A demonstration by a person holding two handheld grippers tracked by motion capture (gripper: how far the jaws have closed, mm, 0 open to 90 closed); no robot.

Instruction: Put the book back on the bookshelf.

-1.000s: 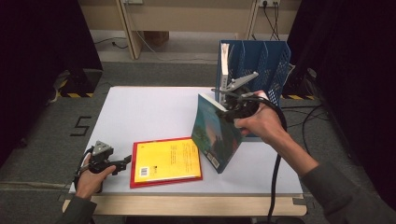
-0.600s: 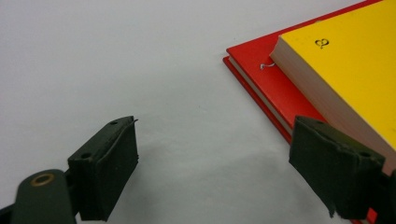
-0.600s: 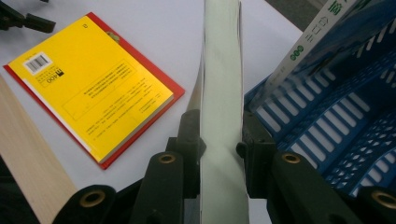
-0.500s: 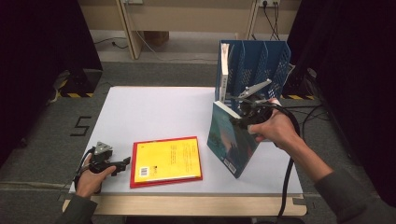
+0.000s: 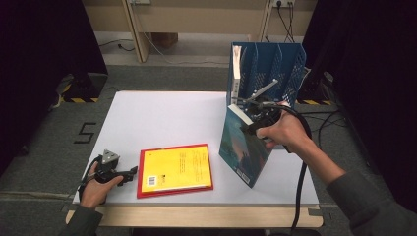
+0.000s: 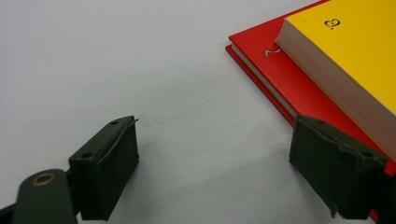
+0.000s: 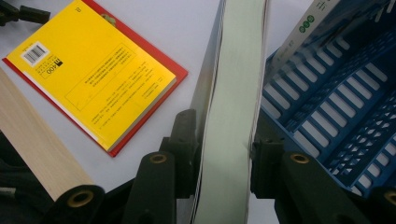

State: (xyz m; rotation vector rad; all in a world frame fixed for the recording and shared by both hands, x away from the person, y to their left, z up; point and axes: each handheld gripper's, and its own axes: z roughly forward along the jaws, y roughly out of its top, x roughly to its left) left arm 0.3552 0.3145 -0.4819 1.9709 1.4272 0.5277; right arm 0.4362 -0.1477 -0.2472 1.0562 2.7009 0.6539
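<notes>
Fingers (image 7: 189,154) clamp book (image 7: 229,121), cover hidden

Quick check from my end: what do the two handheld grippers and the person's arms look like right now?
Both grippers are black with two blocky black jaws. The left gripper carries a grey three-cornered plate on top; the right gripper has a grey plate too, and a black cable trails from it past the table's edge. Brass-coloured rivets mark the jaw arms. Both forearms wear dark grey sleeves.

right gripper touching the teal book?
Touching. The right gripper view shows the right gripper with both jaws pressed against the teal book, one on each side.
</notes>
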